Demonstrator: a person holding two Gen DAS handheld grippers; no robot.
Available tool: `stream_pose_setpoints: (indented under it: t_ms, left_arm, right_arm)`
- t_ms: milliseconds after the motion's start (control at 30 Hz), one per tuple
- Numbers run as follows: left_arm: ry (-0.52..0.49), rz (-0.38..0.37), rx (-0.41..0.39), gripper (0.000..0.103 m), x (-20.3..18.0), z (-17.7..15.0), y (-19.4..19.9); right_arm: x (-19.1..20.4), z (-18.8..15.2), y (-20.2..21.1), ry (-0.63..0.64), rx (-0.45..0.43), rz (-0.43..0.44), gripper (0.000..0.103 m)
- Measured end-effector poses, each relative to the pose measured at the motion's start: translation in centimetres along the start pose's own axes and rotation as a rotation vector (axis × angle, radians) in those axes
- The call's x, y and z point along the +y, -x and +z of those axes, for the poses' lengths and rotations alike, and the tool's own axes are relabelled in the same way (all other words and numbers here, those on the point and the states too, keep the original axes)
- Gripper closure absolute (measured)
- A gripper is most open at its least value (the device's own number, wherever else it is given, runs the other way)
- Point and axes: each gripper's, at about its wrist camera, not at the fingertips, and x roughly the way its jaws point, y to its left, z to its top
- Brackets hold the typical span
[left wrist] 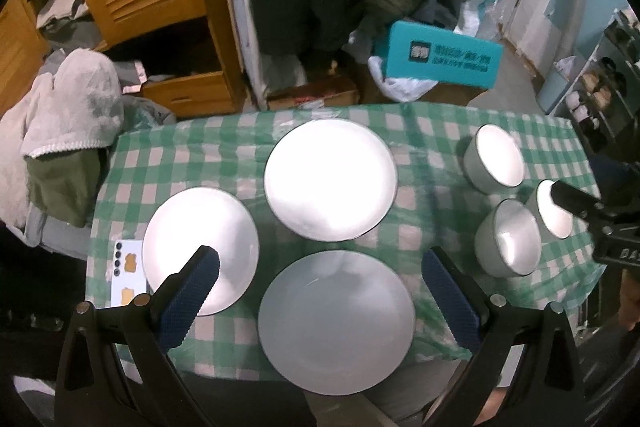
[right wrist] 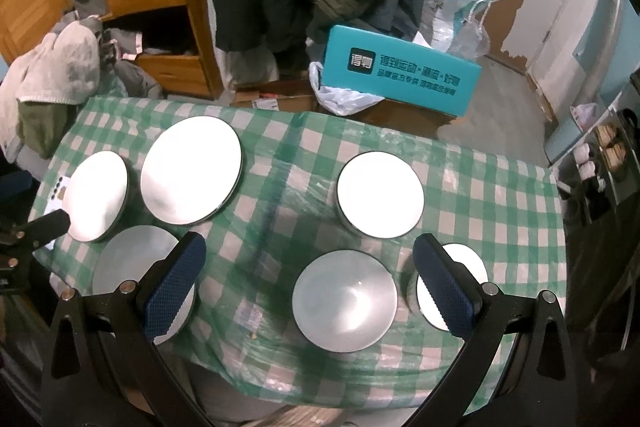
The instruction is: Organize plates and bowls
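We hold the left gripper (left wrist: 320,279) with its blue pads wide apart, hovering above the near plate (left wrist: 336,321). Our right gripper (right wrist: 310,277) is equally spread, poised over the near bowl (right wrist: 345,301). Three plates and three bowls sit separately on the green checked tablecloth (right wrist: 500,195), plates left, bowls right.

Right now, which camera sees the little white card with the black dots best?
The left wrist view. There the card lies on the checked tablecloth beside the left plate, with its black dots and tan patches showing. In the right wrist view only a small bit of it shows at the cloth's left edge, mostly behind that plate.
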Motion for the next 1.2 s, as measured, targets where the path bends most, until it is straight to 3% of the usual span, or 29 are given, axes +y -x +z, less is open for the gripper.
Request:
stream_pose_setpoints:
  t_ms: [400, 633, 933, 1100, 1200]
  left_arm:
    - [-0.099, 0.094, -0.026, 0.0, 2.5, -2.0, -3.3]
    - [-0.037, 0.092, 0.033, 0.0, 5.8, -3.6, -6.2]
    - [-0.014, 0.096, 0.213, 0.0, 8.5, -6.6, -10.2]
    - [0.045, 0.041, 0.36, 0.002, 8.8, -8.4, -11.3]
    - [0.048, 0.029, 0.392, 0.004, 8.8, -8.7, -11.7]
  right_arm:
    - [3.8, 0.5, -3.3, 0.062, 0.079, 0.065, 0.001]
    - [6.6, 1.1, -7.2, 0.077, 0.168, 0.152, 0.001]
    - [10.7, 0.3, -12.4, 0.164, 0.322, 0.285, 0.001]
    - [11.7, -0.9, -15.1, 0.168, 0.413, 0.342, 0.01]
    - [11.6, -1.4, -16.8, 0.129, 0.479, 0.382, 0.02]
